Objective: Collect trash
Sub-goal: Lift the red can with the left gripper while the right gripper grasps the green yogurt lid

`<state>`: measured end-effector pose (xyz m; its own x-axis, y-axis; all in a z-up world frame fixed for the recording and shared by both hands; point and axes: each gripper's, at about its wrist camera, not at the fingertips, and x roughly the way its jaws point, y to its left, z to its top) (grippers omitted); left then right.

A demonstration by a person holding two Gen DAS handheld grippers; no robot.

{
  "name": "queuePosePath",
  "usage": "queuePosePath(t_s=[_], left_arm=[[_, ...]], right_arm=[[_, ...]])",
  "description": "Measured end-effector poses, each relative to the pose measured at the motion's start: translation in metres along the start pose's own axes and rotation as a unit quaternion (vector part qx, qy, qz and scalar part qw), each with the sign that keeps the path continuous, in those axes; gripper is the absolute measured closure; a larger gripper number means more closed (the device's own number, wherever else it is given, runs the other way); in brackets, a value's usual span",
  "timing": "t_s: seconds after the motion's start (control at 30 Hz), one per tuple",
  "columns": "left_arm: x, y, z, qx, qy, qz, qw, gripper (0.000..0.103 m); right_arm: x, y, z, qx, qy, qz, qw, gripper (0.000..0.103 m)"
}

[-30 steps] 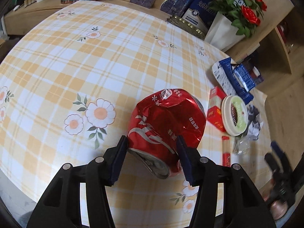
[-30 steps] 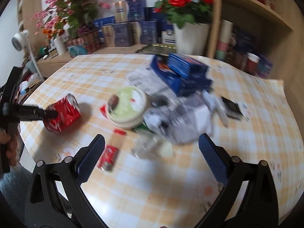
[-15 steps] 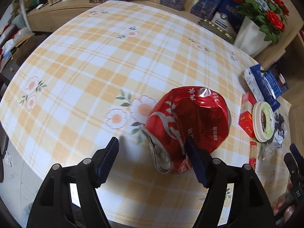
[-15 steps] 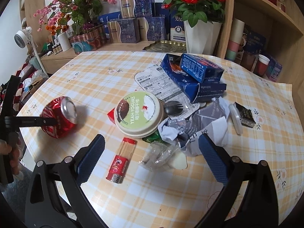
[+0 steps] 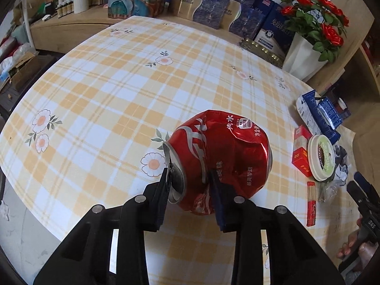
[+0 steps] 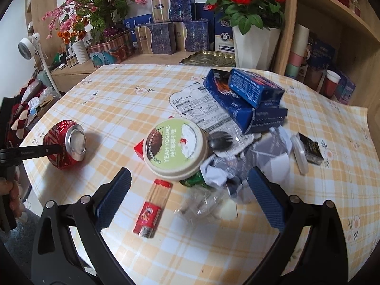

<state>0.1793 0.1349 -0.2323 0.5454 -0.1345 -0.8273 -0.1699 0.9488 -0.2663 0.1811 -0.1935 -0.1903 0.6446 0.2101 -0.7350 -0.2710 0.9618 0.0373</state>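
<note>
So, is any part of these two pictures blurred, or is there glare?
Left wrist view: sharp, with small glare spots on the crushed can. Right wrist view: mostly sharp; the clear plastic wrapper near the bottom looks slightly smeared; both views bend the table edge.

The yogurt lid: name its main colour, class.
Light green, with a dark brown patch; the yogurt lid shows best in the right wrist view.

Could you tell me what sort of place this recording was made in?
Probably a home dining or living room: a round table with a flowered plaid cloth, potted roses beside wooden shelves, and gift boxes on a sideboard.
</note>
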Motion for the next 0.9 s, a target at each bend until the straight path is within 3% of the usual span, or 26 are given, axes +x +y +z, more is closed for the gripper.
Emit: queuePosePath(t_s=[0.3,0.53,0.6,0.63,0.9], left_arm=[[-0.008,0.014,-0.001,-0.066,0.003,-0.076,0.9949,0.071],[-0.012,0.007,-0.006,-0.053,0.002,-0.091,0.9945,0.071],[-0.013,0.007,-0.008,-0.05,0.002,-0.093,0.9945,0.071],[-0.014,0.006,-0.009,-0.048,0.002,-0.095,0.9943,0.071],[-0.028,-0.004,-0.012,-0.02,-0.009,-0.101,0.9947,0.071]], right_arm=[[0.05,0.025,0.018,-0.059,0.027,-0.032,0.997,0.006],[0.072,0.037,0.024,-0.087,0.052,-0.067,0.993,0.006],[0.075,0.037,0.023,-0.085,0.056,-0.063,0.993,0.01],[0.075,0.036,0.023,-0.079,0.059,-0.058,0.993,0.017],[0.025,0.031,0.028,-0.027,-0.001,-0.009,1.0,0.018]])
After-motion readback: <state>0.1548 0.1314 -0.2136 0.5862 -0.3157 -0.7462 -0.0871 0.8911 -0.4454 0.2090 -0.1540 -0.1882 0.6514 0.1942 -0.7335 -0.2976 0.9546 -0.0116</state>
